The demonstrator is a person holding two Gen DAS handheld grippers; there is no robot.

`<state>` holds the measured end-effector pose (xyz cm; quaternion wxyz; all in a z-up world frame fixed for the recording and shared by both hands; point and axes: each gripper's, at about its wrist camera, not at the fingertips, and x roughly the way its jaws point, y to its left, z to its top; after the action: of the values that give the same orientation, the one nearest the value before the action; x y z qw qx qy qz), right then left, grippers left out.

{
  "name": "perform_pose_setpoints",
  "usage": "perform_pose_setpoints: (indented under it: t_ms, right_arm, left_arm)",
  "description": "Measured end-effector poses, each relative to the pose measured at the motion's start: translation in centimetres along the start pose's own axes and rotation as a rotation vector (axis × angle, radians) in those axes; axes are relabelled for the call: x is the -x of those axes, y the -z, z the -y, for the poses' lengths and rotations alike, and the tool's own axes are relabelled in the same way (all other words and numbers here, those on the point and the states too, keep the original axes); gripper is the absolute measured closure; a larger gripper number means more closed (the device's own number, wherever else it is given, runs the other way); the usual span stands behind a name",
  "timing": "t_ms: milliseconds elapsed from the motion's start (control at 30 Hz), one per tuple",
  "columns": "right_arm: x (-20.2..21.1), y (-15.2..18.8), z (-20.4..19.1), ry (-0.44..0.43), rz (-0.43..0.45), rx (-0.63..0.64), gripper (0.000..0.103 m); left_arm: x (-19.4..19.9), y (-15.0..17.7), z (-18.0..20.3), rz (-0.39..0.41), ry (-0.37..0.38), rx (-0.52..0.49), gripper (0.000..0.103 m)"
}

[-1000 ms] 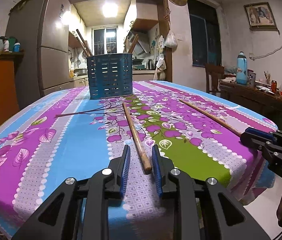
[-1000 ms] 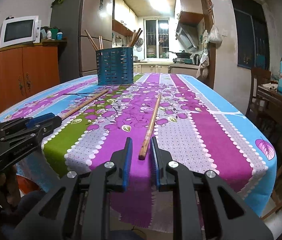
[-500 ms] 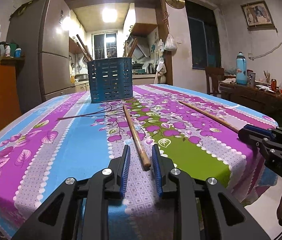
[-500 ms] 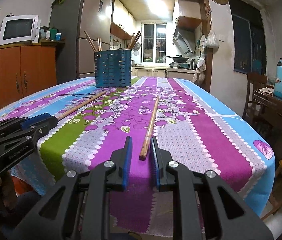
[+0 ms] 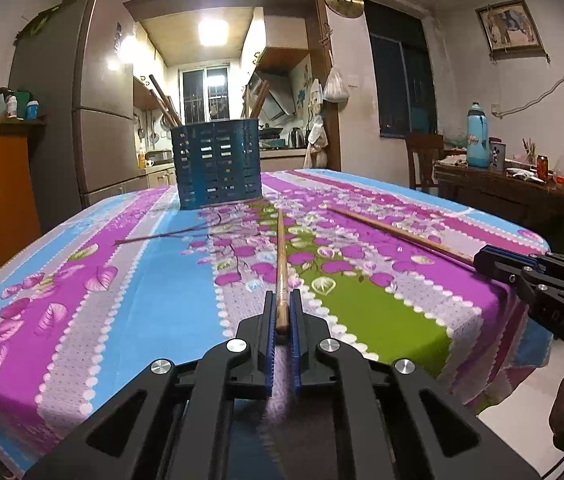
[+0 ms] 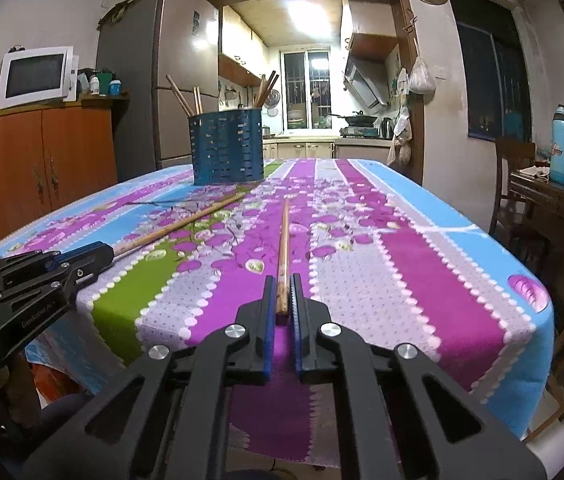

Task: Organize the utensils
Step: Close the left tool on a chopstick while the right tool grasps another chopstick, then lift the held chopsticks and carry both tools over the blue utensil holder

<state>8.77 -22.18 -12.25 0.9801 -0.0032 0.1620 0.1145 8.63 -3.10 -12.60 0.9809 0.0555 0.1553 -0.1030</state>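
Observation:
Two long wooden chopsticks lie on the flowered tablecloth, pointing toward a blue slotted utensil holder [image 5: 217, 164] at the far end, which holds several wooden sticks. My left gripper [image 5: 282, 312] is shut on the near end of the left chopstick [image 5: 280, 256]. My right gripper [image 6: 282, 292] is shut on the near end of the right chopstick [image 6: 283, 240]. Each gripper shows in the other's view: the right gripper [image 5: 494, 260] on its chopstick [image 5: 394, 230], the left gripper [image 6: 93, 252] on its chopstick [image 6: 177, 226]. The holder also shows in the right wrist view [image 6: 226, 146].
The table [image 5: 81, 280] has near edges just below both grippers. A fridge [image 5: 93, 120] and orange cabinet [image 6: 41, 152] stand to the left. A wooden side table [image 5: 522, 196] with a blue bottle [image 5: 478, 136] and a chair [image 6: 514, 176] stand to the right.
Both grippers have closed their jaws on the near ends of the chopsticks, which now line up straight between the fingers. Both views have dropped lower toward the table.

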Motion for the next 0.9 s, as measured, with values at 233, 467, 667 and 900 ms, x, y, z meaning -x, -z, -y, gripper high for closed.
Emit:
perform_pose_setpoints:
  t_ms: [233, 467, 667, 900]
  right_arm:
    - [2.4, -2.9, -0.5, -0.02, 0.068, 0.034, 0.098]
    - [3.4, -7.3, -0.7, -0.042, 0.149, 0.094, 0.098]
    - [2.5, -12.1, -0.4, -0.075, 0.177, 0.142, 0.098]
    - [0.5, -16.9, -0.3, -0.123, 0.158, 0.167, 0.098]
  left_arm:
    - [2.3, -2.6, -0.1, 0.092, -0.002, -0.008, 0.095]
    - [3.3, -6.2, 0.1, 0.183, -0.005, -0.027, 0.095]
    - [2.9, -10.3, -0.2, 0.254, -0.019, -0.043, 0.095]
    - [1.2, -14.1, -1.1, 0.227, -0.001, -0.044, 0.095]
